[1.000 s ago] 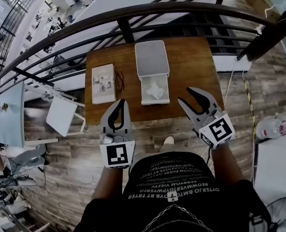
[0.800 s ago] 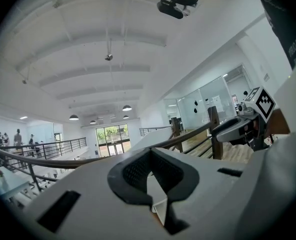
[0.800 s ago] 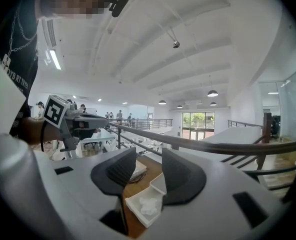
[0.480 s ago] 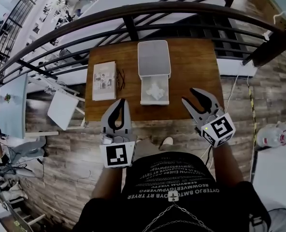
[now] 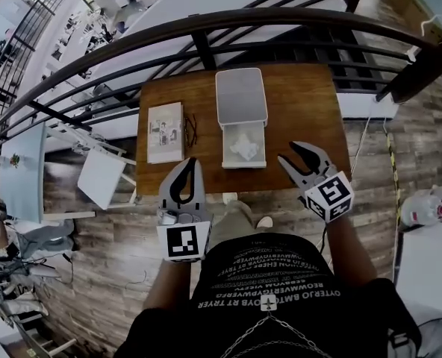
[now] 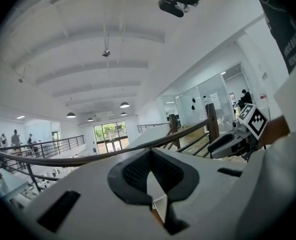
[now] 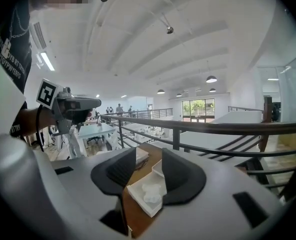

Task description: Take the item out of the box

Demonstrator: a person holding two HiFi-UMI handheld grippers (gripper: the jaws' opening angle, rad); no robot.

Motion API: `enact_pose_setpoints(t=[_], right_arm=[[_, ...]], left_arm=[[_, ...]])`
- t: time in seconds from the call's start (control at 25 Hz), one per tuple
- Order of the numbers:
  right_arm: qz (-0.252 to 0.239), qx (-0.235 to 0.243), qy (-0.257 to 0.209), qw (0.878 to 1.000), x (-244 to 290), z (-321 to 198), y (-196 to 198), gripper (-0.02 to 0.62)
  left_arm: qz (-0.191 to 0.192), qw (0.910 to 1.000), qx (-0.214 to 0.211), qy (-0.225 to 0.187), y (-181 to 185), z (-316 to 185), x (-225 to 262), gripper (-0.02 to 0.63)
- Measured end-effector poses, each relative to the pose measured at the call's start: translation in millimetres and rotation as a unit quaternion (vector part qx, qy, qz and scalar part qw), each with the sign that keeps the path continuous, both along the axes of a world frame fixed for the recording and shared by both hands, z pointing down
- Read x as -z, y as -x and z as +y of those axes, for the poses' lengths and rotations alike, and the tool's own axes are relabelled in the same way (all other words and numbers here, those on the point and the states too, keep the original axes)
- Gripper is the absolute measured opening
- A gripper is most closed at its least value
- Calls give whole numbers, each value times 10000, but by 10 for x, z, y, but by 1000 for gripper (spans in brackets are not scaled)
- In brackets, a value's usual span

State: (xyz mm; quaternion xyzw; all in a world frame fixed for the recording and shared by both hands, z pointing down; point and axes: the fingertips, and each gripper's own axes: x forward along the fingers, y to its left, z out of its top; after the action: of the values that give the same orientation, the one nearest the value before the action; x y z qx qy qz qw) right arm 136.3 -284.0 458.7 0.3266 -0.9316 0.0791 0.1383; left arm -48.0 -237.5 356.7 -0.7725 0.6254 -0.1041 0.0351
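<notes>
- Box (image 5: 243, 163), white, stands open mid-way across the wooden table (image 5: 303, 103), its lid (image 5: 240, 95) folded flat behind it towards the railing.
- Booklet (image 5: 165, 131) lies well to the left of the box, untouched and no part of the job.
- Right gripper (image 5: 288, 153) has dropped lower over the past second and now hangs over the table's near edge, just right of the box. I take this as the approach starting. Its jaws stand wide apart with nothing held. Its own view lines up the open tray in the gap between them, still some way ahead.
- Left gripper (image 5: 193, 164) has barely shifted. It hovers at the near edge, left of the box, tips closed together on nothing.
- Item (image 5: 243, 142), a small, white, crumpled-looking lump, lies inside the box tray, clear of both grippers, so nothing has been lifted yet.
- Spectacles (image 5: 190, 129) lie between the booklet and the box, just beside the booklet.
</notes>
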Motion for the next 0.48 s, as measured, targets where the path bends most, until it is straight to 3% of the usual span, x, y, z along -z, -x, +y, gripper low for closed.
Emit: enact_pose_setpoints(t=[0.48], right_arm=[[136,55,394,9991,-498,-413,449,161]], left_arm=[[50,10000,-53,-38,396,-511,-45,6]])
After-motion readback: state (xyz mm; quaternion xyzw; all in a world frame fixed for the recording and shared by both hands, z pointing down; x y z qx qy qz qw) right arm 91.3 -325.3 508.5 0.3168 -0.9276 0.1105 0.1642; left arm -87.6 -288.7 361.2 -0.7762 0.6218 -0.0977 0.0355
